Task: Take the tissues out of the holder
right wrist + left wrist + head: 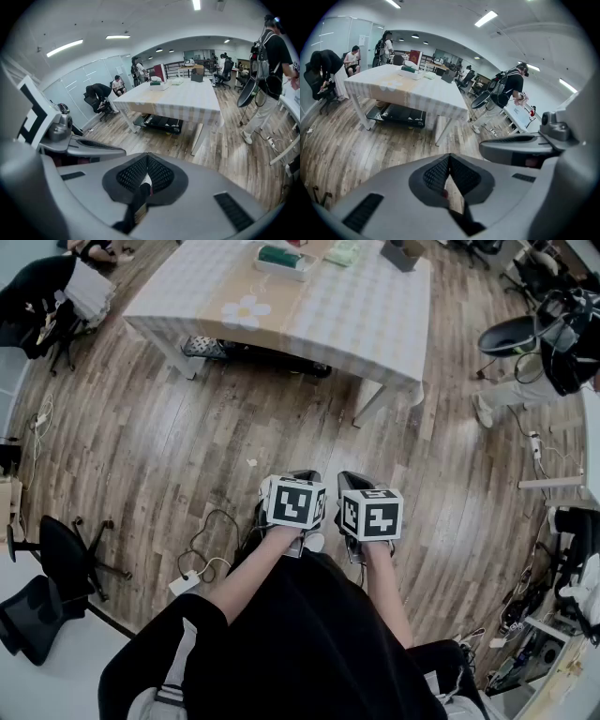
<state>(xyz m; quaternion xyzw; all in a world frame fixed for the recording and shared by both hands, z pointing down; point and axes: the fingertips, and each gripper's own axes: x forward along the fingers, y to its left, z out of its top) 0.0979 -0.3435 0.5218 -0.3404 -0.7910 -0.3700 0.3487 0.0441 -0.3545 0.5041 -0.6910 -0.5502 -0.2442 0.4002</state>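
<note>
Both the grey left gripper [449, 161] and right gripper [147, 164] are held clenched, empty, well apart from the pale cloth-covered counter [356, 306].

The tissue holder [284, 265] is a low white rectangular box sitting flat on the table [356, 315], out toward the table's far side, roughly mid-width. The tissues [279, 254] look like a dark green pack lying flat in it. It's too small to make out much more, tbh.
</note>
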